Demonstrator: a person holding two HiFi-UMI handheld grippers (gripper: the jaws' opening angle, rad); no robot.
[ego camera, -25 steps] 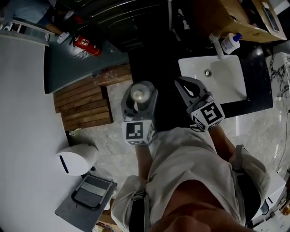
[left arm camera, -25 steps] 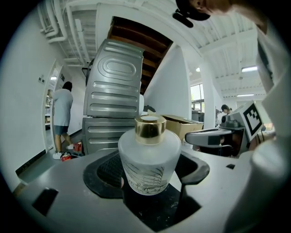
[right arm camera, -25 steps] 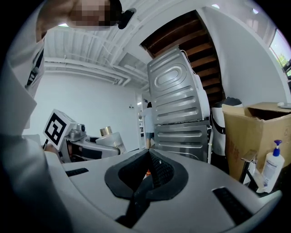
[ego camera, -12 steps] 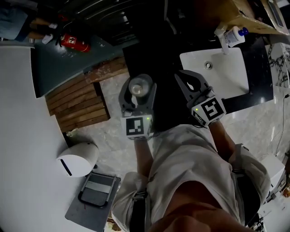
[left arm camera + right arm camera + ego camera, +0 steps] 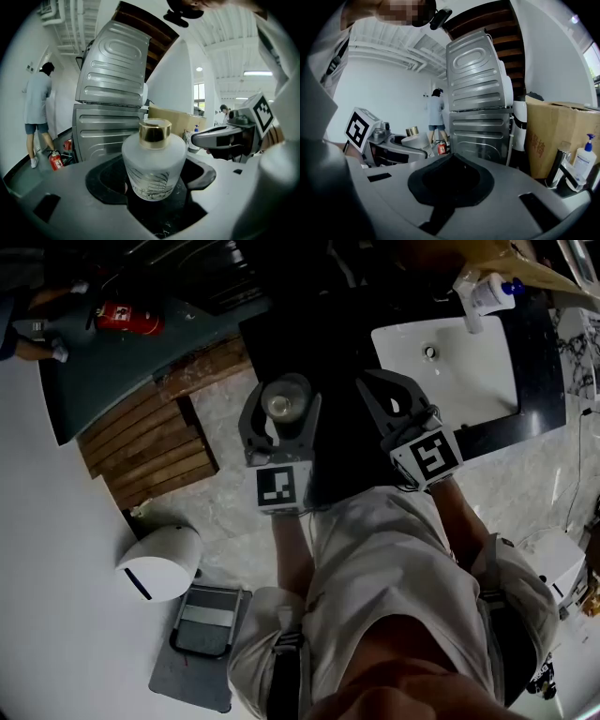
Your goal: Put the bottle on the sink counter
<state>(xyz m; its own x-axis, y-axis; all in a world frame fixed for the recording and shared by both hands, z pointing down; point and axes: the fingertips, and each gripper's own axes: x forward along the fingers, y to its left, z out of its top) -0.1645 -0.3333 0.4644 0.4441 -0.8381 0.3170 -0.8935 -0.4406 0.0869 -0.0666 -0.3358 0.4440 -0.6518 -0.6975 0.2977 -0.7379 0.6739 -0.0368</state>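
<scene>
The squat frosted-glass bottle with a gold cap point(image 5: 153, 161) is sitting upright between the jaws of the left tongs point(image 5: 280, 416), which are clamping it round its lower body and holding it in the air above the pale marbled floor point(image 5: 234, 512); so the pick-up is looking done while the placing is not; the black sink counter point(image 5: 542, 352) with its white rectangular basin point(image 5: 459, 371) is lying ahead and to the right of the left tongs, just past the tips of the right tongs point(image 5: 384, 390), and the bottle is not yet over it; the carry across and the set-down are remaining, I judge; the right tongs are riding narrow, jaws together on nothing; a white pump bottle with a blue top point(image 5: 487, 293) is standing beyond them by the tap point(image 5: 466, 307); the frosted bottle's foot is hiding behind the jaw pads, the head view is running dim, the counter's far end is being cut off, and I cannot tell whether the bottle is holding liquid.
</scene>
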